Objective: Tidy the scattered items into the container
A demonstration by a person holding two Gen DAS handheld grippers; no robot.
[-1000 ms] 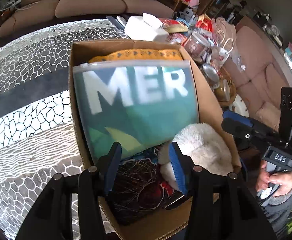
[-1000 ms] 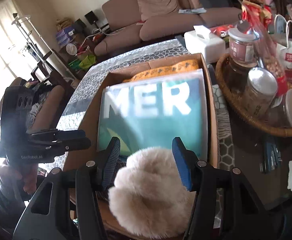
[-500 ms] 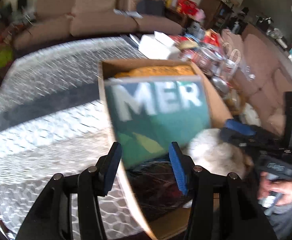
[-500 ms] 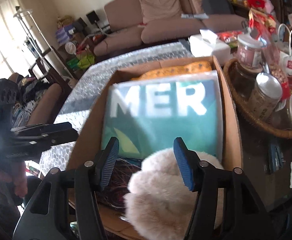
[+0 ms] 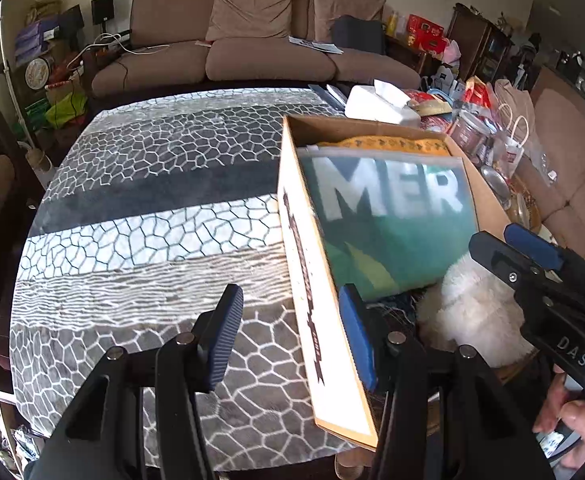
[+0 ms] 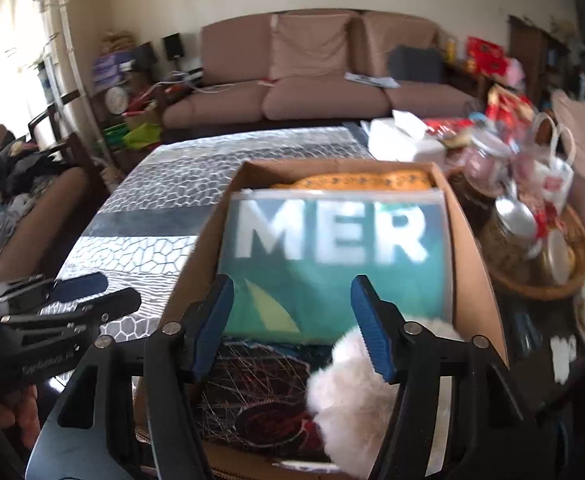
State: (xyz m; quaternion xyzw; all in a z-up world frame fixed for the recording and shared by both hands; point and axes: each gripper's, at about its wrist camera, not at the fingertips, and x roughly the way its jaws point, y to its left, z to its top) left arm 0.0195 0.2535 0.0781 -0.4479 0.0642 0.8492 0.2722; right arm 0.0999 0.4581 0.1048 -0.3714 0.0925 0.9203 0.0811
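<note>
Both claws spread, empty: left claw point(image 5: 290, 334) straddles the brown cardboard box point(image 5: 304, 264) wall, right claw point(image 6: 290, 320) above; fluffy white slipper point(image 6: 356, 404) heaped beneath it, likely to snag and spill.

Your cardboard box point(image 6: 472, 240) sits on the tabletop point(image 5: 152, 200); inside, the pouch point(image 6: 332, 256) leans behind the fluffy slipper point(image 6: 356, 392); wicker basket point(image 6: 544, 284) lies right.

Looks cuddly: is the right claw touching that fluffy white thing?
Cannot tell. Right wrist view: the fluffy white thing overlaps one finger of the right gripper; blur hides contact.
</note>
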